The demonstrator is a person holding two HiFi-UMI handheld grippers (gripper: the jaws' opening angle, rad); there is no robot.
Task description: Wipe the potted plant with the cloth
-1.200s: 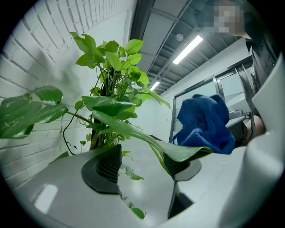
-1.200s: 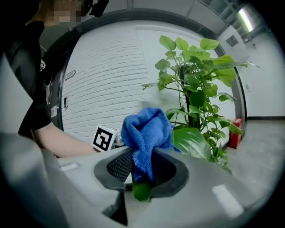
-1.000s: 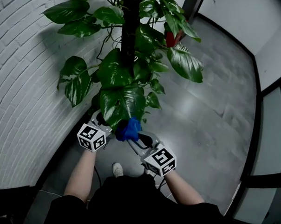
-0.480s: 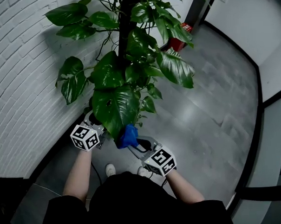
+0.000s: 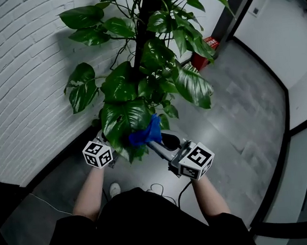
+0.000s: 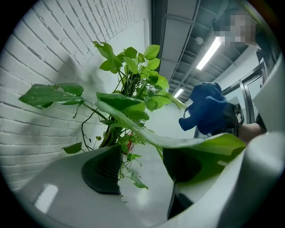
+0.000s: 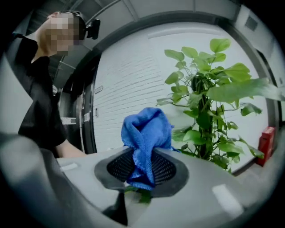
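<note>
The potted plant (image 5: 151,69) climbs a dark central pole, and one large leaf (image 5: 124,120) hangs low in front of me. My right gripper (image 5: 153,141) is shut on the blue cloth (image 5: 145,133), which rests against that leaf's right edge. In the right gripper view the cloth (image 7: 147,133) bunches up above the pads, with a scrap of green below it. My left gripper (image 6: 141,167) is open under the leaf. The leaf (image 6: 209,147) lies across its right jaw, and the cloth (image 6: 207,109) hangs just beyond. Only its marker cube (image 5: 98,154) shows from above.
A white brick wall (image 5: 25,89) runs close on the left. A red object (image 5: 208,46) stands on the grey floor behind the plant. A thin cable (image 5: 156,188) and the person's shoe (image 5: 115,188) lie near my feet. Dark door frames border the right.
My right gripper has lifted with the cloth, from below the large leaf's tip up to its right side. The left gripper stays under the leaf, barely shifted.
</note>
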